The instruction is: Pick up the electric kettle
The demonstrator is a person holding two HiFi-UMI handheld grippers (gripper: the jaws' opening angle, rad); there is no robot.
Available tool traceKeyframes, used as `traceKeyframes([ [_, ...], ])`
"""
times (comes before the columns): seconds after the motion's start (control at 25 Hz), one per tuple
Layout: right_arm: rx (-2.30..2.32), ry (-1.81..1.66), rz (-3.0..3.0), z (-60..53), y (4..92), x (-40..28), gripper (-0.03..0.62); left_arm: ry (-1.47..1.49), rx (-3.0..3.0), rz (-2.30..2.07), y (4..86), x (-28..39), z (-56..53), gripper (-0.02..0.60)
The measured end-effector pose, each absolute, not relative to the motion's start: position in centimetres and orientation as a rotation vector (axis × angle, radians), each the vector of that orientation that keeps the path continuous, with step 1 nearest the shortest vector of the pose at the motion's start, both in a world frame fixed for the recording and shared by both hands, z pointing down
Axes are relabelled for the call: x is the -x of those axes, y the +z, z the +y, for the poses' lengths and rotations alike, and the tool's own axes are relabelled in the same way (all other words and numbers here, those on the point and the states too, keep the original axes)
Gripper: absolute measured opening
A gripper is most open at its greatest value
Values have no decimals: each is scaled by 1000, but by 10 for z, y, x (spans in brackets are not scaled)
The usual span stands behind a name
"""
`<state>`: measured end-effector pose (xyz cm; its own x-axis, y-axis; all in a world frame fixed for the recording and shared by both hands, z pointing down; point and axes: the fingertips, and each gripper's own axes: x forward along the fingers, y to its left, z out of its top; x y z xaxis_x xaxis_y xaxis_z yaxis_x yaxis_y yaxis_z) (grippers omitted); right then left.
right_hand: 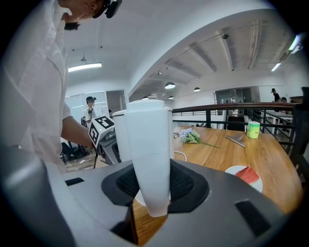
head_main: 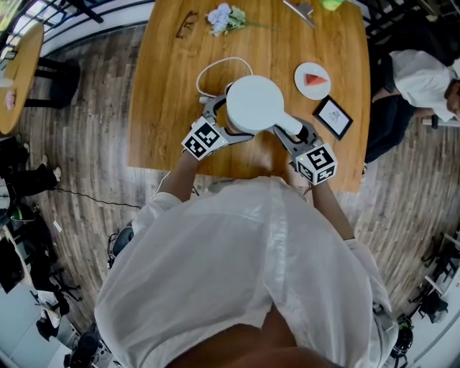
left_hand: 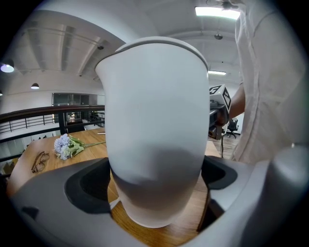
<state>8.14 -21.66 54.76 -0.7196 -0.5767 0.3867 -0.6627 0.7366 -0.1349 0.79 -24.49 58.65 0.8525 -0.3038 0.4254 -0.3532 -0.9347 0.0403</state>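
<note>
A white kettle (head_main: pixel 253 102) is seen standing near the front edge of a wooden tabletop (head_main: pixel 172 86), directly before the person, with its handle (right_hand: pixel 150 159) turned toward the person's right. Whether its base rests on the tabletop or is lifted just clear of it cannot be told.

The kettle is flanked by both grippers. The left gripper (head_main: pixel 231 115) is set around the round body from the person's left. In the left gripper view the body fills the whole gap, and the dark pads are pressed against its sides, so the gripper is closed on the kettle.

The right gripper (head_main: pixel 296 133) is set on the handle from the person's right. In the right gripper view the upright handle is framed between the two meshed pads, which lie against it on either side, so this gripper is also closed on the kettle.

A white cord (head_main: pixel 212 68) is looped on the tabletop behind the kettle. Farther back, a bunch of pale flowers (head_main: pixel 224 18) and a pair of glasses (head_main: pixel 187 24) are laid. To the kettle's right, a plate (head_main: pixel 313 80) with a red slice and a small picture frame (head_main: pixel 333 116) are placed, both apart from the kettle.
</note>
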Motion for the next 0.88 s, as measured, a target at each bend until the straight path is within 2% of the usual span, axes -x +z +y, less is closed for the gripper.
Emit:
traceKeyframes([
  [0.88,-952,118,-2750,-200,447,-67,129,460,-3049,-704,474,8,-228,574],
])
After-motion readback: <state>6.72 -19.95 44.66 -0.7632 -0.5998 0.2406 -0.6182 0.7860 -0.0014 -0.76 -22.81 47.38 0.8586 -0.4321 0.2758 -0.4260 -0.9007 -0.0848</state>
